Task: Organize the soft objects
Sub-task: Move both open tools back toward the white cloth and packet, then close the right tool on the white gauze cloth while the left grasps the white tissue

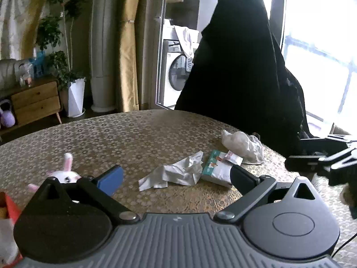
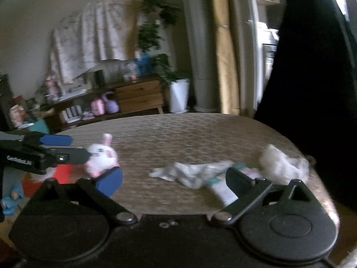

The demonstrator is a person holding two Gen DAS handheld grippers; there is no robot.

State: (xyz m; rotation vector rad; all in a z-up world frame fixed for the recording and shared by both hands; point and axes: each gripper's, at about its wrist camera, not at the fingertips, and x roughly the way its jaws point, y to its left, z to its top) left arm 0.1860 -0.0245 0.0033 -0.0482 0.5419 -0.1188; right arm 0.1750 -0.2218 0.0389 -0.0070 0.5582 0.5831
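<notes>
On the gold patterned table [image 1: 133, 138] lie a crumpled white tissue [image 1: 176, 174], a flat tissue pack [image 1: 217, 167] and a crumpled white bag [image 1: 243, 146]. A white and pink bunny plush [image 1: 64, 174] sits at the left. My left gripper [image 1: 176, 178] hangs open just short of the tissue, holding nothing. The right gripper [image 1: 299, 153] shows at the right edge. The right wrist view is blurred. There my right gripper [image 2: 175, 182] is open and empty, short of the tissue [image 2: 191, 172] and pack [image 2: 223, 187]. The left gripper [image 2: 79, 147] reaches beside the bunny [image 2: 101, 156].
A tall black draped shape [image 1: 241, 67] stands at the table's far right edge. A red container [image 2: 60, 172] and a small blue figure [image 2: 11, 196] sit at the near left. Beyond the table are a wooden cabinet [image 1: 35, 102], a potted plant [image 1: 75, 96] and a washing machine [image 1: 176, 73].
</notes>
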